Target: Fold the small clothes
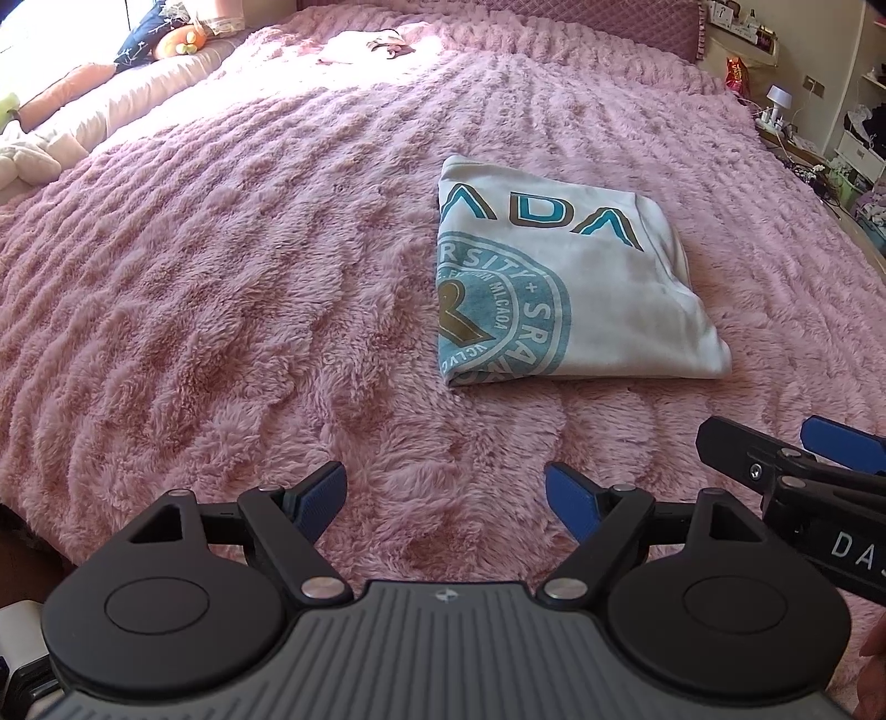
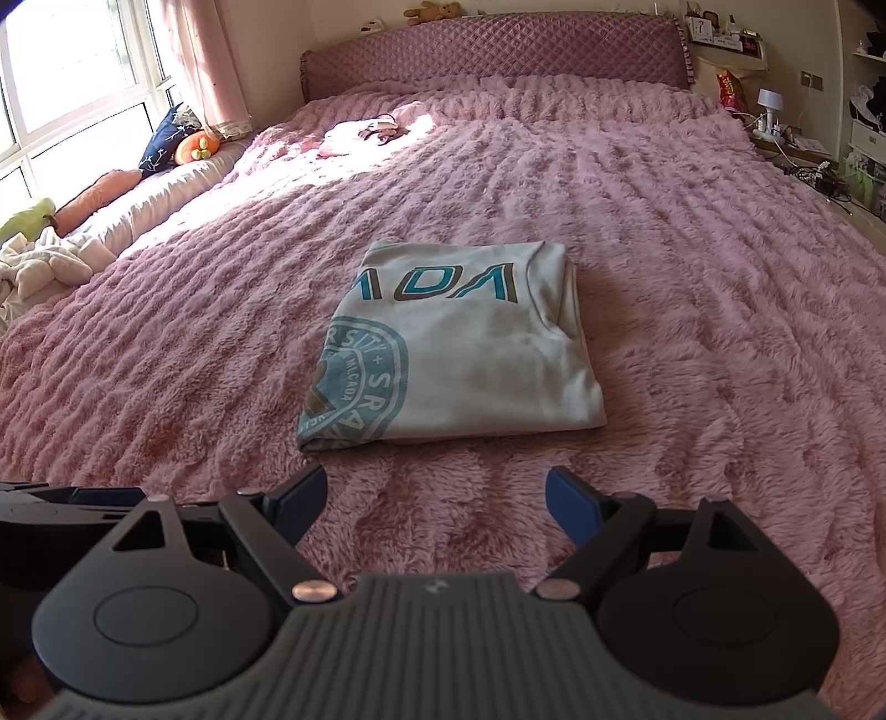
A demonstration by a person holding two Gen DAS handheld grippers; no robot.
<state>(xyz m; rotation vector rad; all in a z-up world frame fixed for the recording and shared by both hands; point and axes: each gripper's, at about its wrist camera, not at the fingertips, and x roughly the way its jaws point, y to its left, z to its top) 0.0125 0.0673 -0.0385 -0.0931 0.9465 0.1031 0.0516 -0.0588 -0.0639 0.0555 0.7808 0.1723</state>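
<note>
- A folded white T-shirt (image 2: pixel 454 343) with teal lettering lies flat on my pink fluffy blanket (image 2: pixel 692 266)
- My left gripper (image 1: pixel 446 487) hovers near it, fingers spread, holding nothing
- My right gripper (image 2: pixel 434 490) likewise released, just short of the shirt

Shirt (image 2: pixel 470 354): off-white, teal letters edged brown, faded teal round seal with a brown figure. Blanket (image 2: pixel 692 310): pink, fluffy, ridged in wavy rows. Headboard (image 2: pixel 498 52): mauve, diamond-quilted. Pillow (image 2: pixel 166 135): navy, pale sprig print. Left gripper (image 1: pixel 446 493) and right gripper (image 2: pixel 437 493): black, blue pads.
</note>
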